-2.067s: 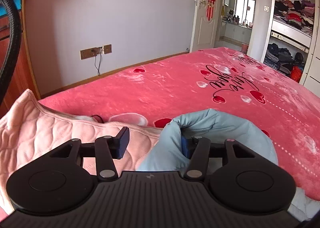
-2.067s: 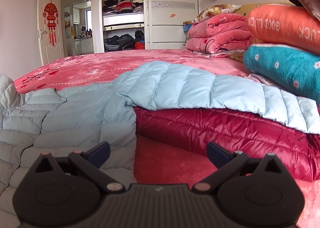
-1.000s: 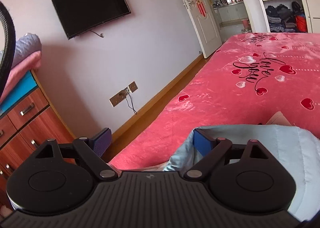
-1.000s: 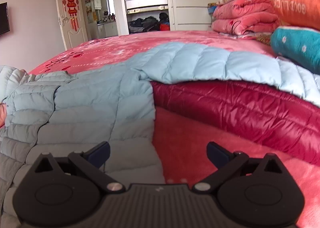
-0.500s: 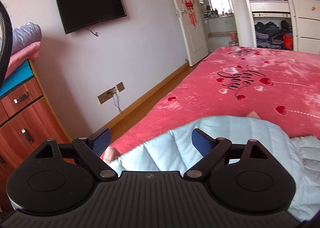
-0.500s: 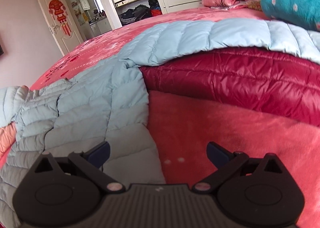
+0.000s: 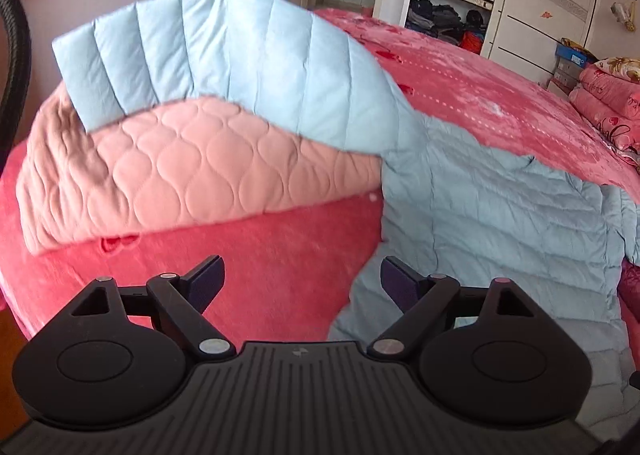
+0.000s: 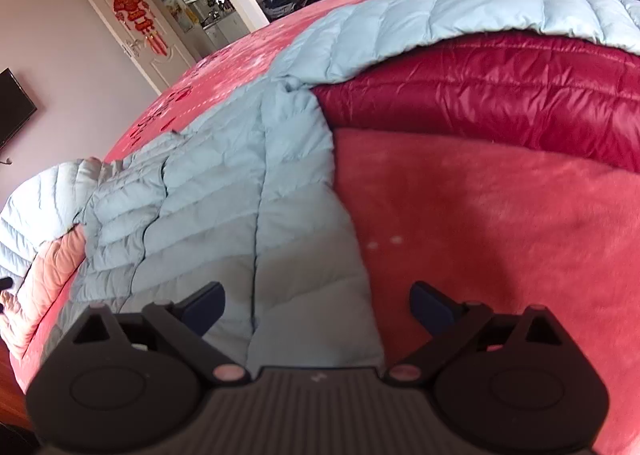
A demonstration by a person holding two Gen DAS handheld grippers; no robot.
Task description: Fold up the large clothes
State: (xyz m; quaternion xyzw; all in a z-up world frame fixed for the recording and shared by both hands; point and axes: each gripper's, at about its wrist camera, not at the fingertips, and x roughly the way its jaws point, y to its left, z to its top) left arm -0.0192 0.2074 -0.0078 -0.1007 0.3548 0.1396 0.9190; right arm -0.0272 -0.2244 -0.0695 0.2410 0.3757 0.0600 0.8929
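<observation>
Garment: pale blue quilted down jacket (image 8: 248, 191) spread flat on the red plush bedspread (image 8: 500, 223), one sleeve draped far left over a pink quilted pad (image 7: 192, 171)
Left gripper (image 7: 302, 281): jaws spread, holding nothing
Right gripper (image 8: 316, 305): jaws spread, above the near hem
Risk: the puffy filling may spring any fold back open
Room: bare bedspread right of the hem; a dark red shiny jacket (image 8: 500, 83) crowds the far right

Light-blue quilted down jacket (image 7: 500, 215) spread flat on the red plush bed cover (image 7: 260, 263). One sleeve (image 7: 240, 51) lies over the pink quilted garment (image 7: 192, 167) at left; the other sleeve (image 8: 440, 15) lies over the dark-red shiny puffer coat (image 8: 500, 83) at right. Open wardrobe (image 7: 452, 3) stands behind the bed.
</observation>
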